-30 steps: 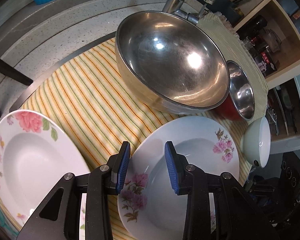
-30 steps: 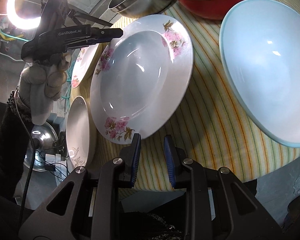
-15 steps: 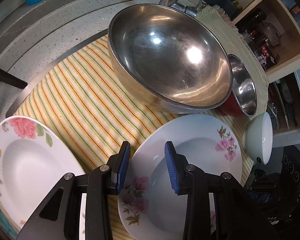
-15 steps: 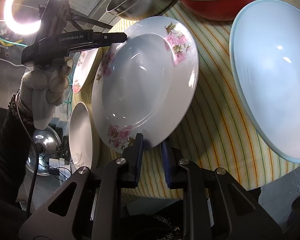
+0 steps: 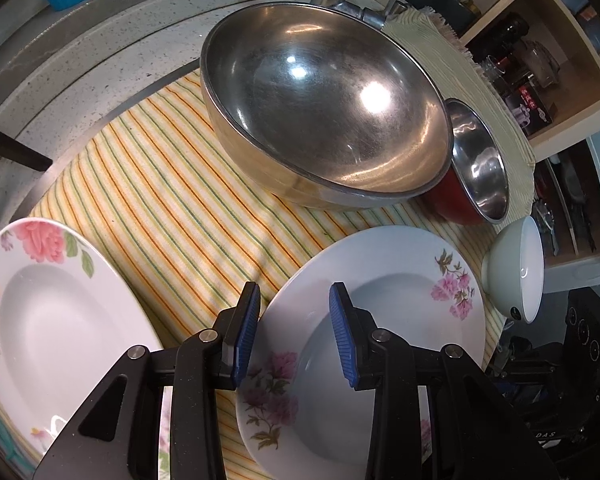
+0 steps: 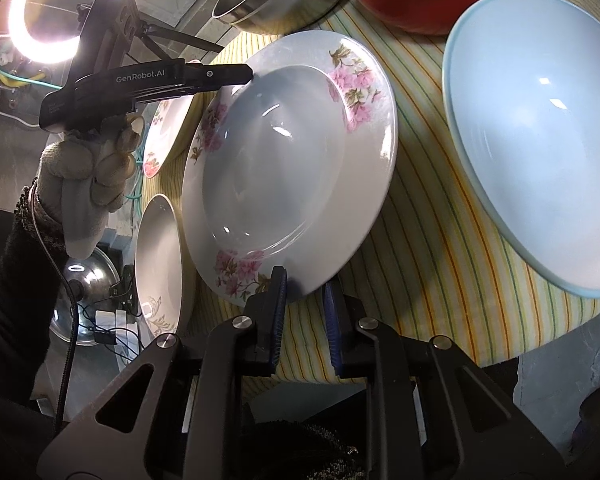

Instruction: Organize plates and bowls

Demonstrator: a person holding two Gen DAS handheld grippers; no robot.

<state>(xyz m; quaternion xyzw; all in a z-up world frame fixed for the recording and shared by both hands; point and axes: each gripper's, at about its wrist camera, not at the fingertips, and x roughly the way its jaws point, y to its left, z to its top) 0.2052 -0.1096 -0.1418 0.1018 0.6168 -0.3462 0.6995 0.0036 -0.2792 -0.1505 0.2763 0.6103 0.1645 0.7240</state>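
While plate: the pink-flowered plate (image 6: 292,168) lies on the striped cloth (image 6: 428,240), tabletop near edge.
Right hand-held gripper (image 6: 303,300): jaws parted around its near rim.
Left hand-held gripper (image 5: 294,336): jaws apart, empty.

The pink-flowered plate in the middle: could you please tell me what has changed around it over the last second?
The right tongs moved forward until their tips bracket the near rim of the pink-flowered plate; whether they are clamped on it is unclear. The left tongs stayed open over the plate's opposite rim. The steel bowl, red bowl and pale blue bowl stayed put.
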